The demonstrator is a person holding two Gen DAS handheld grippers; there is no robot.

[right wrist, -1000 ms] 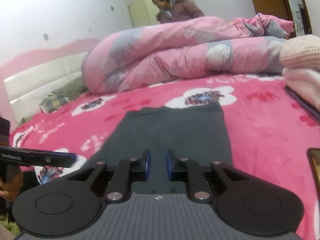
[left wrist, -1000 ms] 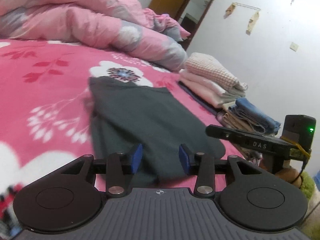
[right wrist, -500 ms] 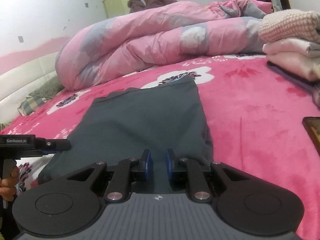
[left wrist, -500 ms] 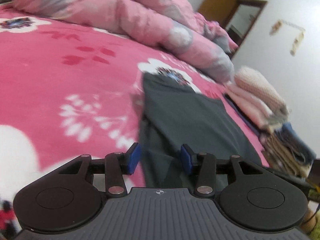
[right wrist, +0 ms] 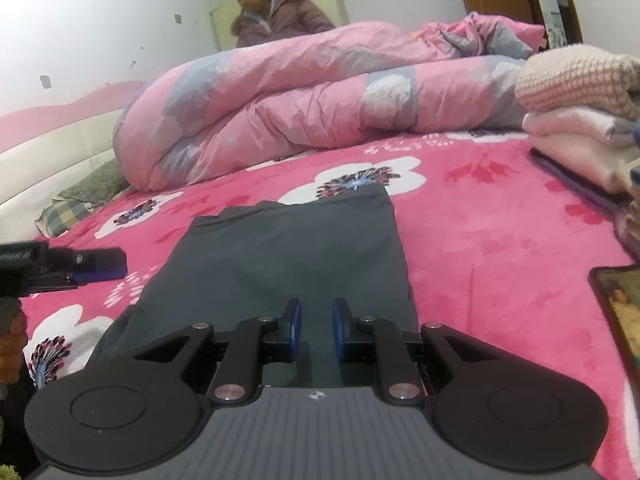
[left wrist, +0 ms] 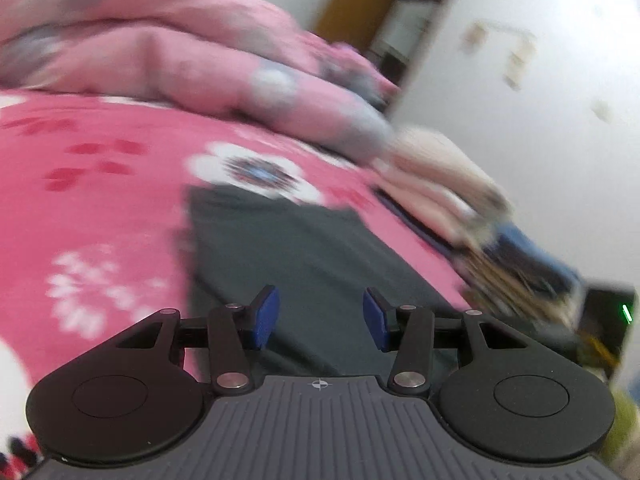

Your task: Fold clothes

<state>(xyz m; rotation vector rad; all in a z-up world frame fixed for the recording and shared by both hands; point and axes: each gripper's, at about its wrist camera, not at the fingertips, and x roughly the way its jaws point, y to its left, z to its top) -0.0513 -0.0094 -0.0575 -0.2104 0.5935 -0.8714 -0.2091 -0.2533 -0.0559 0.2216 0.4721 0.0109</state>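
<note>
Left hand-held gripper (left wrist: 320, 322) swung right, open over garment (left wrist: 304, 264).

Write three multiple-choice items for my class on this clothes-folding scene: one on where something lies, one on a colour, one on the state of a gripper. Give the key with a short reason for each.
1. Where does the stack of folded clothes sit relative to the grey garment, seen from the right wrist camera?
A. To its right, near the bed's edge
B. On top of it
C. To its left, by the headboard

2. What colour is the bedspread under the garment?
A. Plain white
B. Pink with white flowers
C. Blue striped

3. How do the left gripper and the right gripper stand?
A. Both are clamped on cloth
B. Both are open, with the left one wider
C. The left is shut and the right is open

Key: 1 A, the stack lies apart at the right of the view. 2 B, white blossoms show on the pink. 3 B, a gap shows between each pair of pads, larger on the left.
</note>
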